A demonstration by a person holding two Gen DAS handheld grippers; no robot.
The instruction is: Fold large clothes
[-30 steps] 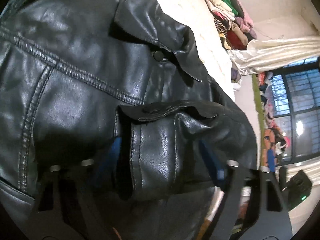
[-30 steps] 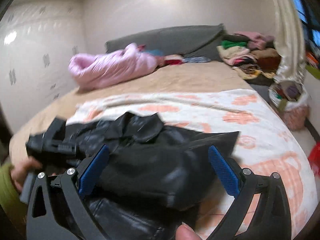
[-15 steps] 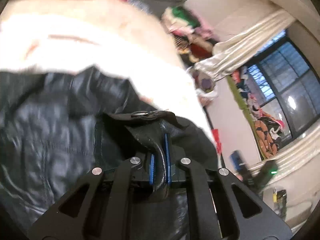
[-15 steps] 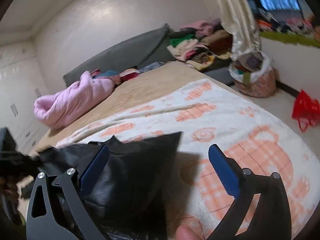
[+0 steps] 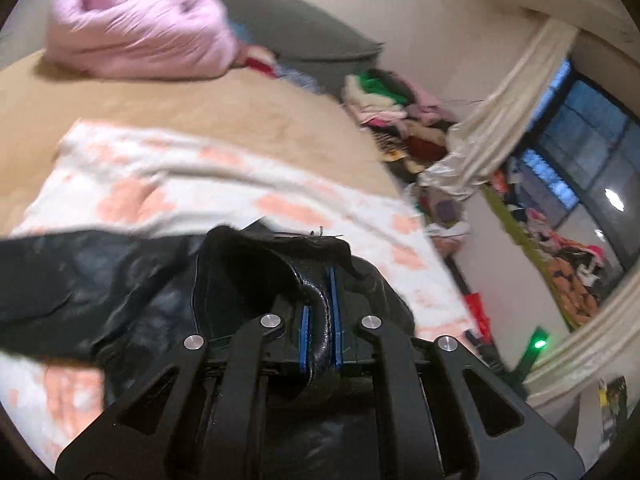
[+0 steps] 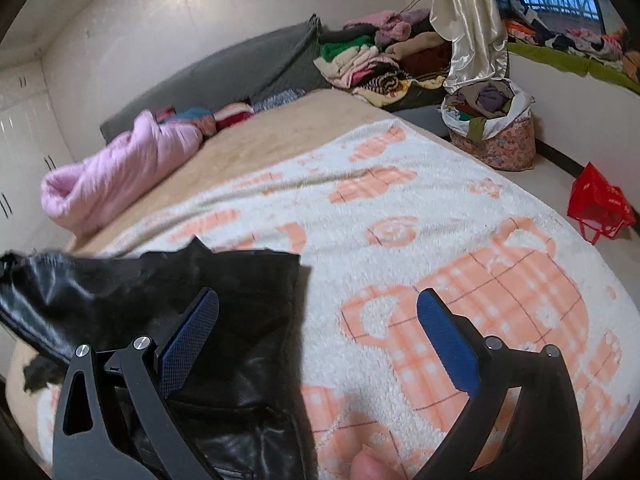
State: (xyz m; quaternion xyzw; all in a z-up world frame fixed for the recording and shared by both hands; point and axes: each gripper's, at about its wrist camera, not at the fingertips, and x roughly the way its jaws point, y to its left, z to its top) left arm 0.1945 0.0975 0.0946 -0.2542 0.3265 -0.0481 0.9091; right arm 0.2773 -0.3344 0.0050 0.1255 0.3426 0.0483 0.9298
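1. So far, my left gripper (image 5: 319,322) is clamped tight on a thick rolled edge of the black leather jacket (image 5: 132,280); the blue pads have the leather squeezed between them, and that part is lifted off the bed.
2. My right gripper (image 6: 316,336) is spread wide and has hold of nothing. One finger hangs over the jacket's near panel, the other over the bare peach-patterned blanket (image 6: 440,216).
3. Most of the jacket lies at the near end of the blanket, and in the right wrist view it shows one straight edge (image 6: 298,300) running toward me.
4. I judge the folding as under way, not finished: one flap is in hand, but the body is rumpled and no tidy packet shows.
5. Left to do, as I read it: carry the gripped part across, lay it flat, then take the other side with my free gripper.
6. The pink quilted coat (image 6: 120,168) farther up the bed lies bundled; whether it awaits folding I cannot tell.
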